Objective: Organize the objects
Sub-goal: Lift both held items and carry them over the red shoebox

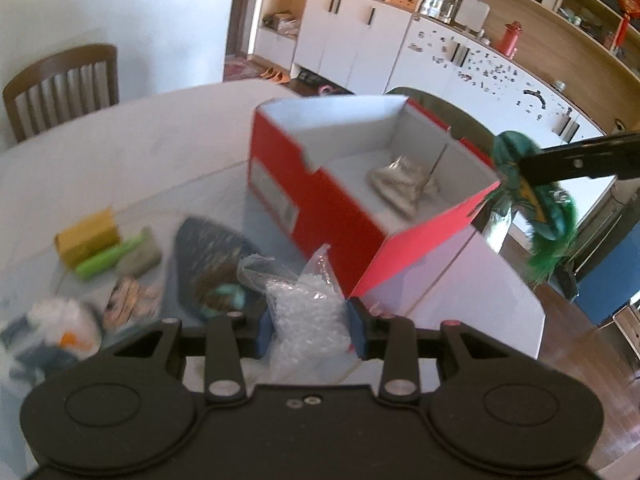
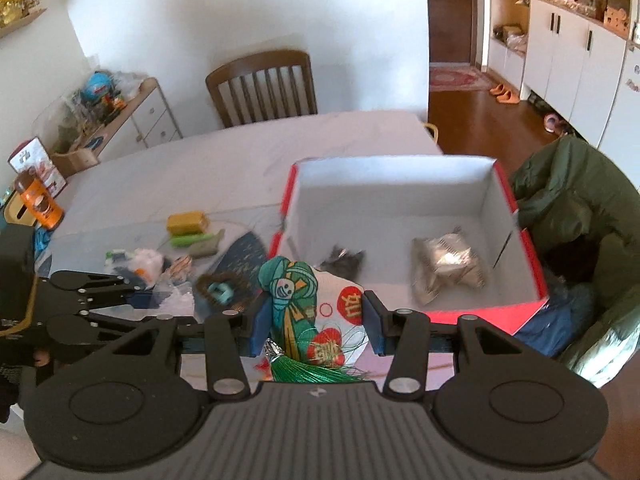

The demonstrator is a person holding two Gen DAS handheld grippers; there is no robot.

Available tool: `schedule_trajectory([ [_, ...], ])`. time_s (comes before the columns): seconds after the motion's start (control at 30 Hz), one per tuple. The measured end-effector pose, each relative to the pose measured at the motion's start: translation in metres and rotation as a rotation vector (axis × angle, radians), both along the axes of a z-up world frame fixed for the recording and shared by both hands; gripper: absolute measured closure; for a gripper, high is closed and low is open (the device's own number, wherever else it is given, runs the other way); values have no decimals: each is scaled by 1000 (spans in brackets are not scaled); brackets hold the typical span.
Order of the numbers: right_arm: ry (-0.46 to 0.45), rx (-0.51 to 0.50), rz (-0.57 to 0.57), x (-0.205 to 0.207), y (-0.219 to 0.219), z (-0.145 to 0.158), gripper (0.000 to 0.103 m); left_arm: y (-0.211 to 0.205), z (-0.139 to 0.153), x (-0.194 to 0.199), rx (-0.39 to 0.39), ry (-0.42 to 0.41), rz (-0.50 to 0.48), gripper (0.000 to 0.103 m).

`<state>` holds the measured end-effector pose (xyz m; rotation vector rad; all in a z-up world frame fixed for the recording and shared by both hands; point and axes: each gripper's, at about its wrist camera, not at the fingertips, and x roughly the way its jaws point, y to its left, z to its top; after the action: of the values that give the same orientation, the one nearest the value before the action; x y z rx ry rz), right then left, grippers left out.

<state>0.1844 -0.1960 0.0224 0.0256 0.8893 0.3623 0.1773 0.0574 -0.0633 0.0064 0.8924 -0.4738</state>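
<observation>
A red box [image 1: 340, 216] with a white inside [image 2: 516, 208] stands open on the table. In it lie a silver foil packet [image 1: 400, 184] [image 2: 444, 268] and a small dark item [image 2: 344, 260]. My right gripper [image 2: 316, 320] is shut on a teal and green tasselled ornament [image 2: 292, 292] with a white and red card, at the box's near edge. In the left wrist view this right gripper [image 1: 524, 172] holds the ornament [image 1: 506, 156] over the box's right corner. My left gripper [image 1: 311, 332] [image 2: 160, 300] is shut on a clear bag of white beads [image 1: 308, 316], just left of the box.
Loose items lie left of the box: a yellow block [image 1: 86, 240] [image 2: 188, 222], a green tube [image 1: 108, 258], a dark blue fan [image 1: 212, 256] [image 2: 240, 252], small packets. An orange bottle [image 2: 40, 204] stands far left. A wooden chair [image 2: 264, 88] is behind the table; a green jacket [image 2: 580, 208] sits right.
</observation>
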Motion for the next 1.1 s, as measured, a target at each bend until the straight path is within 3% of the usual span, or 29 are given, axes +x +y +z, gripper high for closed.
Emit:
schedule_trajectory([
  [0.27, -64, 0, 27, 39, -42, 7, 57, -53, 34, 35, 29, -52, -23, 66],
  [0.47, -80, 1, 53, 68, -65, 3, 57, -90, 41, 66, 61, -57, -17, 66],
  [0.73, -92, -30, 84, 108, -80, -17, 57, -127, 26, 115, 110, -33, 8, 66],
  [1.1, -67, -136, 153, 129, -69, -72, 56, -156, -12, 168, 193, 47, 42, 66],
])
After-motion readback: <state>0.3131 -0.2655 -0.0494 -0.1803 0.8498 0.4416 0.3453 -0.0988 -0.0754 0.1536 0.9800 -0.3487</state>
